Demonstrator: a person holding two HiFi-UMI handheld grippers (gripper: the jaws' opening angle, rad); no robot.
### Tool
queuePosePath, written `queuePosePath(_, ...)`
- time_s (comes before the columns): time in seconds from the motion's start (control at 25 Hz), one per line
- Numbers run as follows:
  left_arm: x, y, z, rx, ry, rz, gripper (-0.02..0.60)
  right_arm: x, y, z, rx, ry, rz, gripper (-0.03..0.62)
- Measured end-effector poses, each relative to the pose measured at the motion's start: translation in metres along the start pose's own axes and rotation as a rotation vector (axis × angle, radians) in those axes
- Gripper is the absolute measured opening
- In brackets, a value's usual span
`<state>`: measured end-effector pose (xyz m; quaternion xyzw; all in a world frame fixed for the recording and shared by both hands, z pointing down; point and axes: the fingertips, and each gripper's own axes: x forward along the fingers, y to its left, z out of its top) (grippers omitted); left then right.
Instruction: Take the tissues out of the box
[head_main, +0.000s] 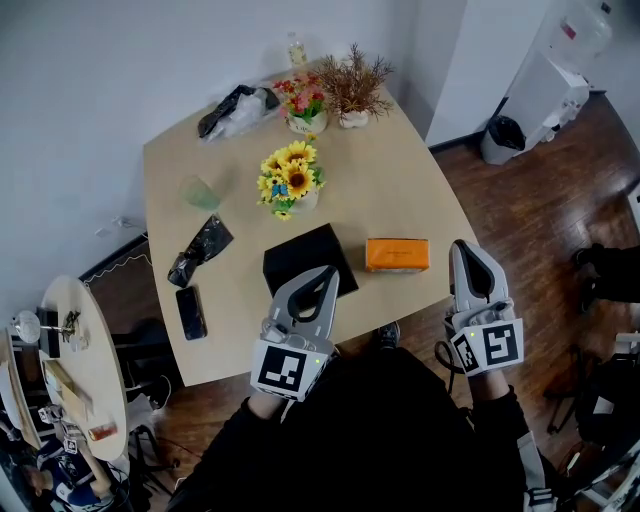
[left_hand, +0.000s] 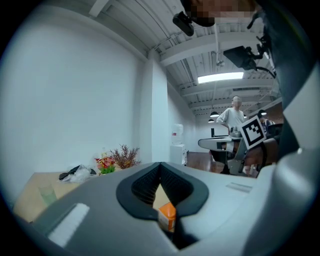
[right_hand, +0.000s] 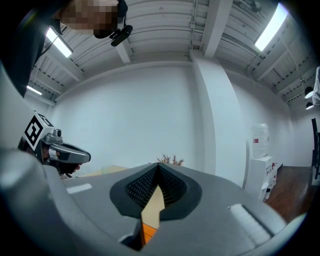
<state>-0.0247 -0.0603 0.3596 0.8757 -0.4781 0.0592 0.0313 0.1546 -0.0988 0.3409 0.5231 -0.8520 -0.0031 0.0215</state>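
An orange tissue box (head_main: 397, 254) lies on the wooden table (head_main: 400, 190) near its front right edge, with a black box (head_main: 305, 258) to its left. My left gripper (head_main: 329, 271) hovers shut and empty over the table's front edge, its tip above the black box's near corner. To the right of the tissue box, beyond the table's edge, my right gripper (head_main: 462, 246) is shut and empty too. The orange box (left_hand: 167, 216) shows through the gap below the closed jaws in the left gripper view, and again as an orange box (right_hand: 148, 233) in the right gripper view.
On the table stand a sunflower vase (head_main: 291, 181), a red bouquet (head_main: 304, 101), a dried plant (head_main: 354, 88) and a green glass (head_main: 200, 192). A bag (head_main: 236, 110), a black packet (head_main: 200, 250) and a phone (head_main: 191, 312) lie there. A round side table (head_main: 72, 350) is at left.
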Motion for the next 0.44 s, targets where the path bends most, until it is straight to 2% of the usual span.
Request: queuePosePath(0.44,0.0026,0.0008,-0.0022,0.000,0.011,-0.005,-0.018,0.0032,0.0006,-0.0015,-0.009,0.007,0.007,0.000)
